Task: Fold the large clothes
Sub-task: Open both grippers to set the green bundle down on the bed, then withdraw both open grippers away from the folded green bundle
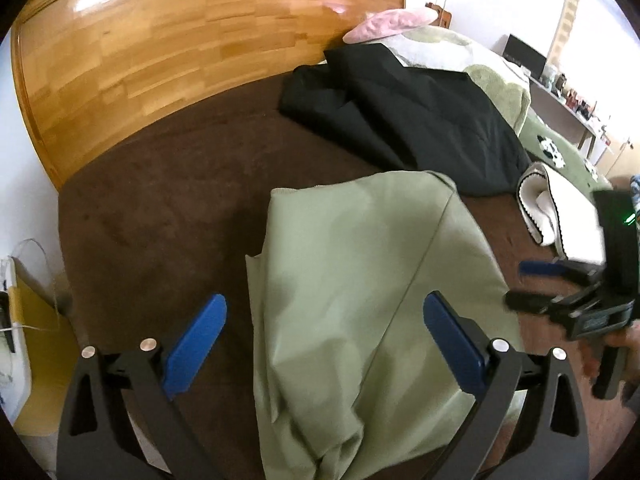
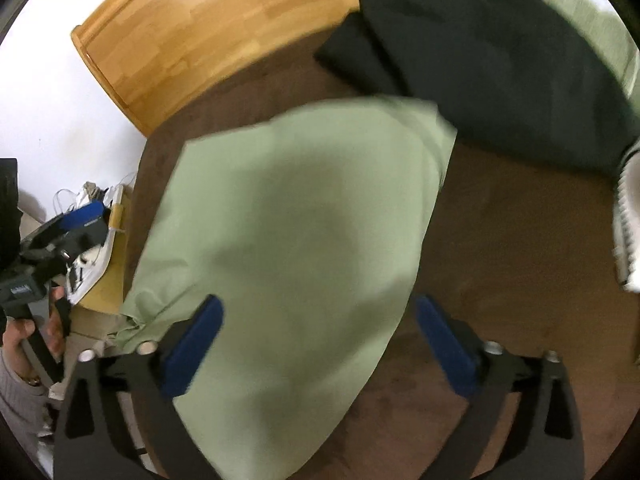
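A light green garment point(image 1: 360, 280) lies folded on the brown bed cover point(image 1: 168, 208); it also shows in the right wrist view point(image 2: 288, 240). My left gripper point(image 1: 326, 304) is open and empty above the garment's near part, its left blue finger point(image 1: 196, 344) over the brown cover. My right gripper point(image 2: 318, 308) is open and empty above the garment's near right edge. It appears in the left wrist view point(image 1: 516, 284) at the right, beside the garment. The left gripper shows at the left of the right wrist view point(image 2: 86, 216), off the bed's side.
A black garment point(image 1: 404, 116) lies at the back right near the wooden headboard point(image 1: 180, 48). A white knitted item point(image 1: 548, 204) lies at the right. A green blanket point(image 1: 496, 80) and pink cushion point(image 1: 384, 24) lie behind. A bedside stand point(image 1: 28, 320) with cables stands at the left.
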Demonstrator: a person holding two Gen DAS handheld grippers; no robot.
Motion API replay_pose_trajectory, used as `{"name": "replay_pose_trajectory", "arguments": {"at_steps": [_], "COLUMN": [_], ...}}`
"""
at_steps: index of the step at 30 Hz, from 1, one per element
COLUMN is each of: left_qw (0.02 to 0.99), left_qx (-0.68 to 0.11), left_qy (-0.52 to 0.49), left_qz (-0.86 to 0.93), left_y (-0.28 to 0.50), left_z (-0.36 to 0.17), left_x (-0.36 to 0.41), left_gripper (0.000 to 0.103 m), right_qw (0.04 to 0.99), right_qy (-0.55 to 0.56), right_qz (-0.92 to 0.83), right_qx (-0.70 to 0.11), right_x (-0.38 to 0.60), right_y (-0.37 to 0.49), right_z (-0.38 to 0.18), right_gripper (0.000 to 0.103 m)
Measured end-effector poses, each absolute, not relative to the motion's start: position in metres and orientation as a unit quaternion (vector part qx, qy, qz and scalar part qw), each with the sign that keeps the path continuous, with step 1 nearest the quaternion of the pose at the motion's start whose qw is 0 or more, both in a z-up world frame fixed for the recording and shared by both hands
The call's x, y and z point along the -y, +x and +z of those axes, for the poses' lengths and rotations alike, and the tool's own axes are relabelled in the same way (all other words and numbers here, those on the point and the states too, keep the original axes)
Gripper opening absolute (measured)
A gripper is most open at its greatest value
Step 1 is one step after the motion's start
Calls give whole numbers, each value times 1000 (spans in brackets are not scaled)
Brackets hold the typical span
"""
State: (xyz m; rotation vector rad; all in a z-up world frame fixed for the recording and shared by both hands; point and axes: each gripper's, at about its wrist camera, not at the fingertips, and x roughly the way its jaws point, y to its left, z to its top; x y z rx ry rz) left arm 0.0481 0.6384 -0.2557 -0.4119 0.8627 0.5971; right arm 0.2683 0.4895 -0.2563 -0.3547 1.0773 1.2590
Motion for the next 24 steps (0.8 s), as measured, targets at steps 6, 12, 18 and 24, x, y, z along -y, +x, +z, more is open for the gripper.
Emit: {"name": "replay_pose_trajectory", "arguments": {"at_steps": [6, 12, 18, 24], "left_qw": [838, 829, 816, 805], "left_qx": [-421, -404, -395, -410], "left_qy": [-182, -217, -223, -198], "left_qz": [296, 320, 358, 379], "left_y": [44, 26, -2, -29], "left_z": [-239, -219, -194, -152], "left_x": [-607, -573, -533, -483], "left_gripper": [97, 97, 96, 96], "right_qw": [693, 701, 710, 726], "right_qy": [-136, -106, -128, -151], "right_qz": [545, 537, 528, 511], "right_qx": [-451, -457, -448, -435], "right_x": [-460, -416, -374, -331], "right_y": [267, 260, 229, 186], "right_z": [-211, -193, -167, -118], "right_gripper": [97, 97, 97, 97]}}
